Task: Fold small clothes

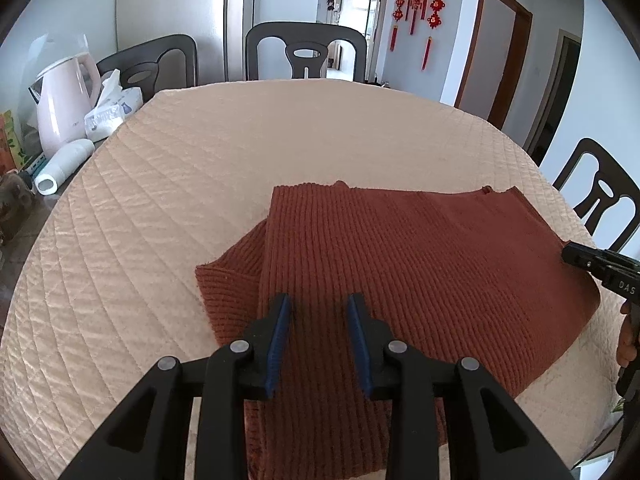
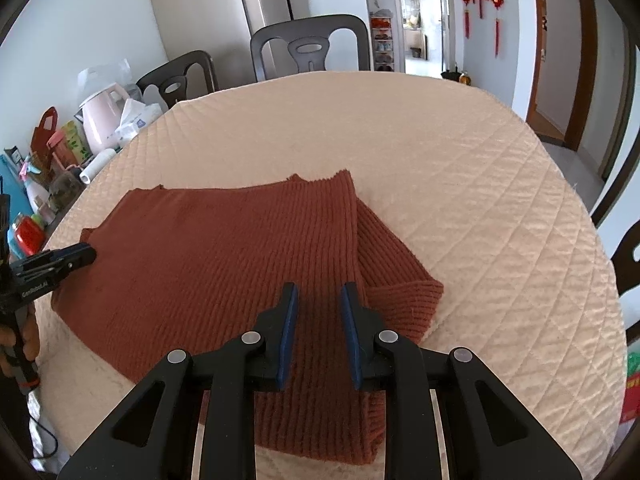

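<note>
A rust-brown ribbed knit garment (image 1: 400,264) lies partly folded on the quilted beige table cover (image 1: 200,168); it also shows in the right wrist view (image 2: 224,256). One sleeve (image 1: 230,280) sticks out at its left side, and the other sleeve (image 2: 396,276) at its right side. My left gripper (image 1: 319,300) is open and empty just above the garment's near left part. My right gripper (image 2: 319,290) is open and empty above the garment's near right part. Each gripper's tip shows at the edge of the other's view: right (image 1: 576,254), left (image 2: 82,254).
A pink kettle (image 1: 66,104), a tissue pack (image 1: 114,106) and a white bottle (image 1: 64,164) stand at the table's left edge, with more clutter (image 2: 36,200) beside them. Dark chairs (image 1: 306,52) stand around the table; another (image 1: 600,200) is at the right.
</note>
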`<state>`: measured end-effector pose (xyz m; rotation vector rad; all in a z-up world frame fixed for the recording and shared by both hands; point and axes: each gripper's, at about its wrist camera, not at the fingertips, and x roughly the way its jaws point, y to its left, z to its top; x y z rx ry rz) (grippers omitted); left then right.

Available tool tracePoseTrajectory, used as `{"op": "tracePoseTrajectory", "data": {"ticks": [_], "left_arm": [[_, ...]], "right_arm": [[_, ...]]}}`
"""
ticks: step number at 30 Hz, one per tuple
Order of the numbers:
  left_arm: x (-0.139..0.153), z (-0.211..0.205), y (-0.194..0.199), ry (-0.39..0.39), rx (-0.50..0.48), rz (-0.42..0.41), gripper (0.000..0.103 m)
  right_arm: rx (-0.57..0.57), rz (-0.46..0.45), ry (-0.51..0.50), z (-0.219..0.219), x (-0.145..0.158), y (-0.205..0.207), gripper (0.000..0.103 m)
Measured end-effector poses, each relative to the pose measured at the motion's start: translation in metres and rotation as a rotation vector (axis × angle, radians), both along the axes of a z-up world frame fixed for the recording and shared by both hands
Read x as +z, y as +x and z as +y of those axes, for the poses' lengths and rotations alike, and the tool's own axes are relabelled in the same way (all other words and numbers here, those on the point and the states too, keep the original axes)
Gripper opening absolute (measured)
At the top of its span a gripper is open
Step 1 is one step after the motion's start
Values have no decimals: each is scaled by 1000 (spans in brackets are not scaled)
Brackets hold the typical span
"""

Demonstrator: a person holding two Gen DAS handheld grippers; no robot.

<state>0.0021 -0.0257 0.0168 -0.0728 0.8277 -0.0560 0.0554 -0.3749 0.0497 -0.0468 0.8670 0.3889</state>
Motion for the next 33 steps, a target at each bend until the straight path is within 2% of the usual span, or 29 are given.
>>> {"op": "tracePoseTrajectory", "data": {"ticks": [4, 7, 11, 14, 17, 22, 27, 30, 33], "left_arm": [[1, 1, -2, -1, 15, -4, 33], [5, 2, -5, 33, 39, -21, 34], [6, 8, -9, 41, 60, -33, 37], [-2, 14, -8, 50, 80, -12, 37], [-5, 18, -8, 28, 84, -10, 38], [-2, 24, -11, 26, 104, -14, 38], [2, 28, -27, -38, 85, -9, 39], [1, 26, -38, -69, 68, -2, 39], [5, 17, -48, -73, 44, -19, 40]], "right_arm": [[25, -14, 5, 9, 7, -6, 22], [68, -23, 5, 20, 10, -11, 23], [129, -17, -5, 38, 5, -14, 24], [154, -7, -25, 50, -3, -14, 24], [163, 3, -58, 57, -11, -13, 24], [165, -2, -50, 56, -5, -17, 24], [230, -20, -24, 65, 2, -35, 24], [299, -10, -63, 81, -8, -46, 24], [308, -46, -105, 89, -12, -52, 24]]}}
